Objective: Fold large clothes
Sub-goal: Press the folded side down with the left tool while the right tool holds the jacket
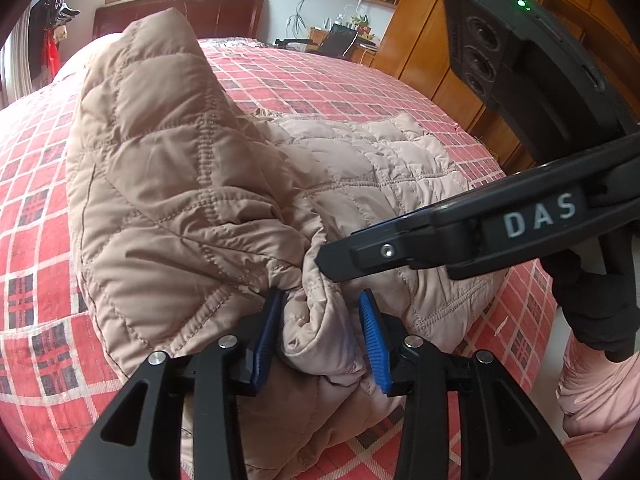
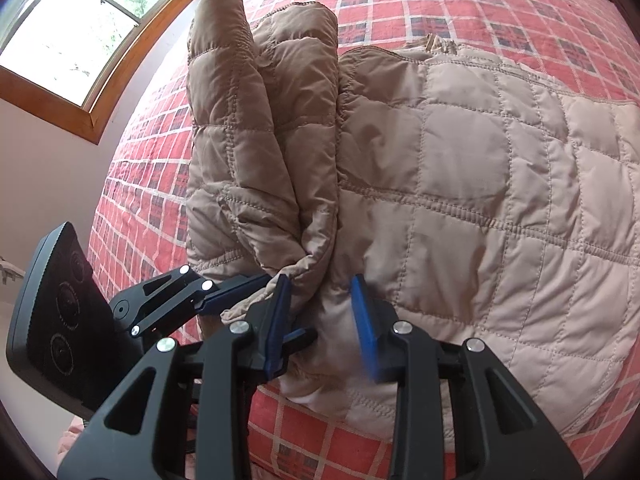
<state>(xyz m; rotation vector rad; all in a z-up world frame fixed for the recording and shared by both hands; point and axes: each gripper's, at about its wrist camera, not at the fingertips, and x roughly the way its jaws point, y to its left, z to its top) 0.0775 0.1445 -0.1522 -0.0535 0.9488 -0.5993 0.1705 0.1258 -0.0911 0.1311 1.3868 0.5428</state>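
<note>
A tan quilted jacket (image 1: pixel 180 160) lies on a bed under a red plaid cover (image 1: pixel 36 240). One side of it is raised and folded over, standing up at the left in both views. My left gripper (image 1: pixel 320 340) has a thick fold of the jacket's near edge pinched between its blue pads. My right gripper (image 2: pixel 320 320) holds the same bunched edge of the jacket (image 2: pixel 460 200), right beside the left one. The right gripper's tip (image 1: pixel 324 262) touches that fold from the right. The left gripper's fingers (image 2: pixel 232 298) reach in from the left.
The bed cover (image 2: pixel 460 0) spreads out all around the jacket. A wooden wardrobe (image 1: pixel 440 60) stands to the right of the bed, with a desk and shelves (image 1: pixel 348 36) beyond. A window (image 2: pixel 68 36) is on the far wall. Pink fabric (image 1: pixel 600 420) hangs at the bed's near right.
</note>
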